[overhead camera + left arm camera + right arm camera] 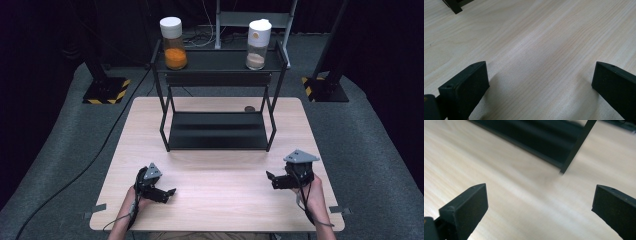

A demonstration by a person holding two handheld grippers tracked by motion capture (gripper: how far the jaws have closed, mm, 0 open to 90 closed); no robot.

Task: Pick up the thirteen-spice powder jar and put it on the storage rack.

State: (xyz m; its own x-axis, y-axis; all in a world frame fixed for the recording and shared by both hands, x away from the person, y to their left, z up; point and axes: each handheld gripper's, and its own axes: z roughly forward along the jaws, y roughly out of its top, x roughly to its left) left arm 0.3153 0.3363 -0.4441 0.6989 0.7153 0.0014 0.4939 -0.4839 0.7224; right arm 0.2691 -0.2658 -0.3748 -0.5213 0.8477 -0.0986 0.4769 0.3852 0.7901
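Left gripper (169,193) and right gripper (271,179) low over the wooden bench (215,210), fingers (466,87) wide apart on both, empty, before a black two-tier shelf (218,131).

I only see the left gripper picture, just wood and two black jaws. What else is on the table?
Observer: A black metal two-tier shelf rack stands at the table's far middle.
Operator: Is anything on it?
Observer: On its top tier, a clear jar of orange powder with a white lid stands left, and a white-capped jar of beige powder stands right.
Operator: What's my other gripper doing?
Observer: The right gripper sits open near the table's right edge, holding nothing.
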